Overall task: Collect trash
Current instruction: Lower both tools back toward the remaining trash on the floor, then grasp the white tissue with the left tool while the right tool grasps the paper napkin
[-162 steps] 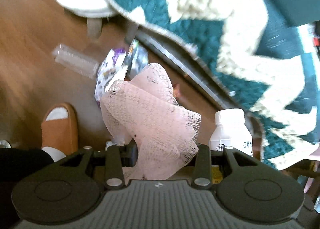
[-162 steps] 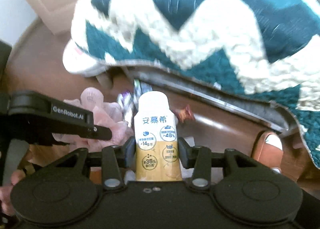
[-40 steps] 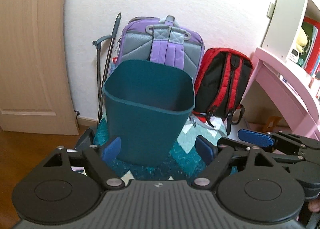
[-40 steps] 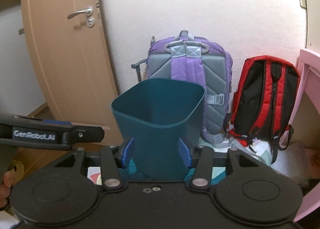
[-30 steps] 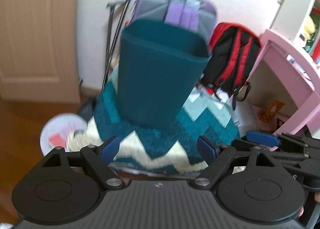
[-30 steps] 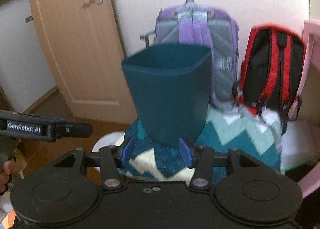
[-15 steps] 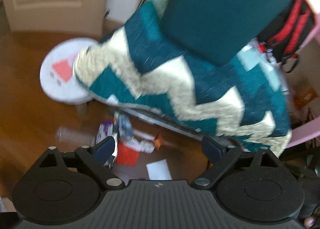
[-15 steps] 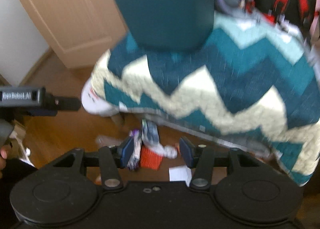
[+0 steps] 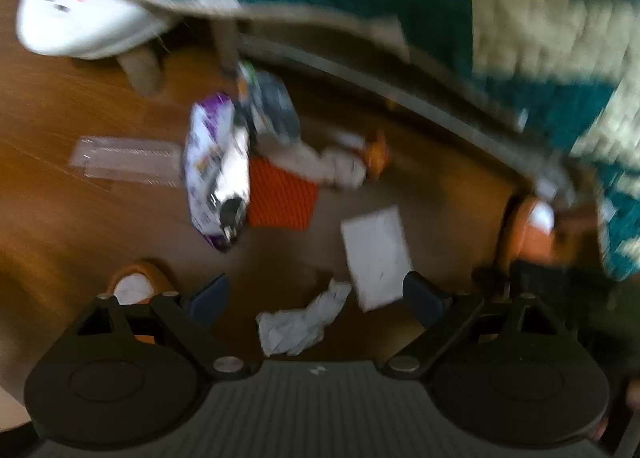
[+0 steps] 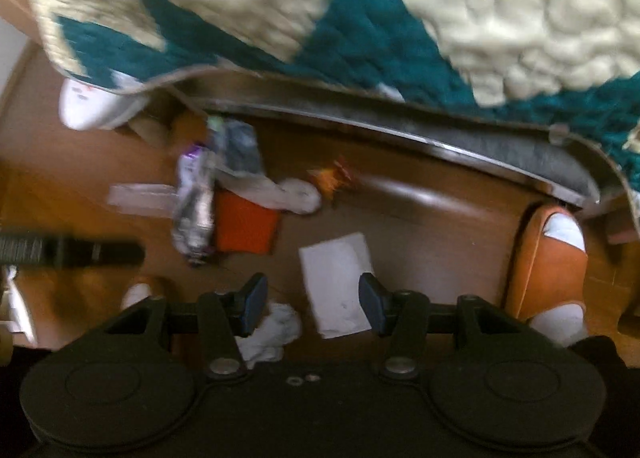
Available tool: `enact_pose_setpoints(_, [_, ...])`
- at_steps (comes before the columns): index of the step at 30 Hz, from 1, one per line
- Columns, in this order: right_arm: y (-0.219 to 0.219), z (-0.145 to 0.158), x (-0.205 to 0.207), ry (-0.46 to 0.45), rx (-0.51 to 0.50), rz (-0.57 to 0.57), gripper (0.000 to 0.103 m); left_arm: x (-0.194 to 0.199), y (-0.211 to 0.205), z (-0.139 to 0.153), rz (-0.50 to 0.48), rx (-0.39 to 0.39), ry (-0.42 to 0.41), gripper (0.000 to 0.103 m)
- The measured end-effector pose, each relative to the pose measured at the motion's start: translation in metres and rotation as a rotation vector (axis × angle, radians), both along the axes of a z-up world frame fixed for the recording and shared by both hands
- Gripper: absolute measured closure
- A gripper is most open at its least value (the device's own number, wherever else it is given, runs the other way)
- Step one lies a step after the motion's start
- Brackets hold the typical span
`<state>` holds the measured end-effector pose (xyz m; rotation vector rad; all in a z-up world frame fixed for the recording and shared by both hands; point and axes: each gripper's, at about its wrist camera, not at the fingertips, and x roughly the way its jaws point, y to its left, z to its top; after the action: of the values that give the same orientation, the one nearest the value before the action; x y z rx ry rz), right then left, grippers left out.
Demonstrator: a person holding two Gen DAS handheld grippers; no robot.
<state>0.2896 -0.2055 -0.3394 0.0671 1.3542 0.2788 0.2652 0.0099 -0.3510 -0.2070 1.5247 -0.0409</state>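
Observation:
Trash lies scattered on the brown wooden floor. A crumpled white tissue (image 9: 298,322) lies just in front of my open, empty left gripper (image 9: 316,296); it also shows in the right wrist view (image 10: 272,332). A flat white paper (image 9: 376,254) lies right of it, and sits between the fingers of my open, empty right gripper (image 10: 312,300) in the right wrist view (image 10: 338,282). Farther off are an orange square piece (image 9: 280,197), a purple and white wrapper (image 9: 216,173), a clear plastic wrapper (image 9: 128,161), a white wad (image 9: 340,165) and a small orange wrapper (image 10: 334,177).
A teal and cream zigzag blanket (image 9: 500,17) hangs over a dark curved edge (image 10: 440,133) above the trash. A white round stool (image 9: 76,9) stands at the upper left. The person's orange slippers (image 10: 548,262) (image 9: 134,286) stand on either side. The left gripper's body (image 10: 68,250) shows at left.
Both grippers have swung down from the teal bin and backpacks toward the floor. The trash pile now fills both views and is closer. Both grippers are empty, having earlier held pink netting and a bottle.

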Motion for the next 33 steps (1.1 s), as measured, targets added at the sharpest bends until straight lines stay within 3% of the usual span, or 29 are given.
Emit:
enact_pose_setpoints(6, [-0.007, -0.077, 0.019, 0.116, -0.022, 0.011, 0.053, -0.008, -0.025, -0.081, -0.113, 0.038, 0.182, 0.009])
enact_pose_setpoints(10, [0.006, -0.113, 0.024, 0.143, -0.015, 0.077, 0.053, -0.012, -0.033, -0.123, -0.138, 0.040, 0.258, 0.009])
enact_pose_setpoints(19, [0.022, -0.169, 0.033, 0.175, -0.034, 0.158, 0.053, -0.022, -0.047, -0.177, -0.198, 0.029, 0.285, 0.009])
enact_pose_setpoints(28, [0.029, -0.194, 0.031, 0.147, -0.073, 0.182, 0.053, -0.031, -0.062, -0.206, -0.249, 0.040, 0.281, 0.010])
enact_pose_setpoints(33, [0.038, -0.197, 0.027, 0.093, -0.109, 0.207, 0.051, -0.034, -0.066, -0.216, -0.273, 0.026, 0.280, 0.036])
